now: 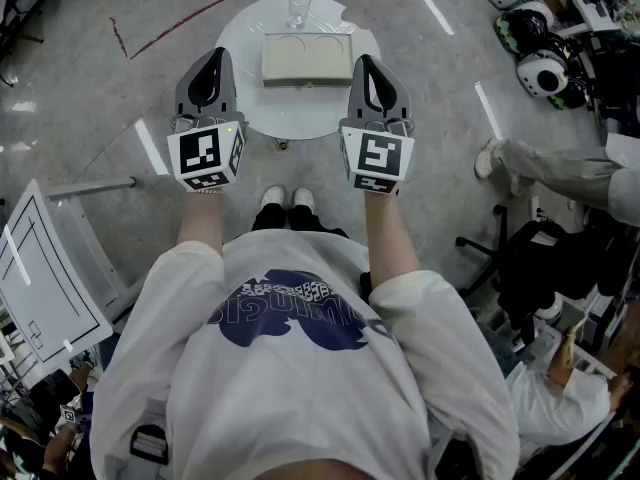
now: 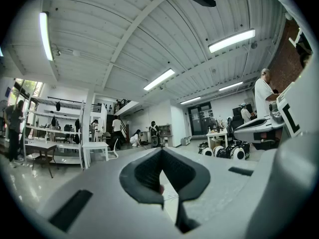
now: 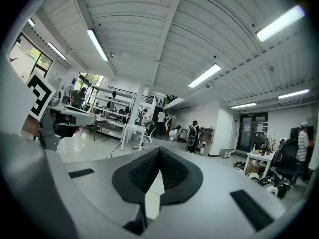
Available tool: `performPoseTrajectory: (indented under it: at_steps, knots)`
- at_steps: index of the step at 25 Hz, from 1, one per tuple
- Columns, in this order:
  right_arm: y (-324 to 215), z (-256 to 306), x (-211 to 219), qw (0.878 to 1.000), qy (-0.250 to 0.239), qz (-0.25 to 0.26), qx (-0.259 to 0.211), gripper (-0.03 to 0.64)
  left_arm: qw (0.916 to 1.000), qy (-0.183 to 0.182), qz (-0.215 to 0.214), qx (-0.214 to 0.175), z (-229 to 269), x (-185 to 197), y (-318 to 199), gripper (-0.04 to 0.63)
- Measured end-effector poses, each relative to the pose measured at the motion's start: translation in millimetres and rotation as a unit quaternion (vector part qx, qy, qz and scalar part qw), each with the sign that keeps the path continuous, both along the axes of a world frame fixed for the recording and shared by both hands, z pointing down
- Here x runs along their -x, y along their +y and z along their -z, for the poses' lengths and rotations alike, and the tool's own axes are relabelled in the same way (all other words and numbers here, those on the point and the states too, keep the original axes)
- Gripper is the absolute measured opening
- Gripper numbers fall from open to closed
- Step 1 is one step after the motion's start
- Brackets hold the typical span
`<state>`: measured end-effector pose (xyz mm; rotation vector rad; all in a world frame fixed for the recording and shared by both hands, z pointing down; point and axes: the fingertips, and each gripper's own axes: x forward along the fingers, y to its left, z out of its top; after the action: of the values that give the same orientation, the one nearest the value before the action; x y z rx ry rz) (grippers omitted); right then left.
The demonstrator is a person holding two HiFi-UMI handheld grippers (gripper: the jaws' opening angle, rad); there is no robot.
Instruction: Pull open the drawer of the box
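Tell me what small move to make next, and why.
Probably tip the right gripper down toward the box and open its jaws: it and the left gripper are shut, empty, aimed at the room, flanking the box.

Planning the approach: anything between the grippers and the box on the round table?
Nothing visible. The box lies on the round table with the left gripper and right gripper either side, both shut, empty. A clear glass stands beyond it, off the path.
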<state>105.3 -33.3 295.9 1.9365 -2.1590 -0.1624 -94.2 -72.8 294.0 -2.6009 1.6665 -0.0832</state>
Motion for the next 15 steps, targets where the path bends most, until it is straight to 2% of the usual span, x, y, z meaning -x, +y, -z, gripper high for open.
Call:
performPoseTrajectory:
  at_steps: [15]
  knots:
    - [2.6,-3.2,-0.2,1.0,0.023,0.005,0.008,-0.003,1.0,0.001,0.003,0.007,-3.8,0.7,4.6,0.006]
